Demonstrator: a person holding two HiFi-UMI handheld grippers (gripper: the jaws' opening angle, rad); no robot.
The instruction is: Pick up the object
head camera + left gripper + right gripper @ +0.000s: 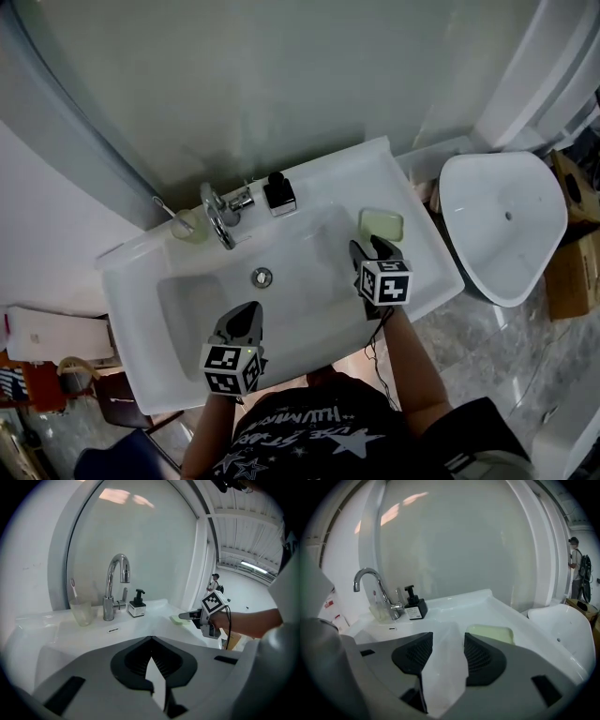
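A pale green soap bar (382, 224) lies flat on the right rim of the white sink (131, 277). My right gripper (368, 246) hovers just in front of it, open, with nothing between its fingers. In the right gripper view the soap bar (490, 633) sits just past the right-hand jaw, to the right of the gap at my right gripper (447, 637). My left gripper (242, 317) hangs over the sink's front edge, jaws together and empty. The left gripper view shows my left gripper (151, 640) shut, with the soap bar (176, 619) and the right gripper (192, 616) off to the right.
A chrome faucet (217, 214) stands at the sink's back, with a black soap dispenser (279, 194) to its right and a clear cup (187, 225) holding a toothbrush to its left. A second white basin (502, 225) and cardboard boxes (572, 267) stand to the right.
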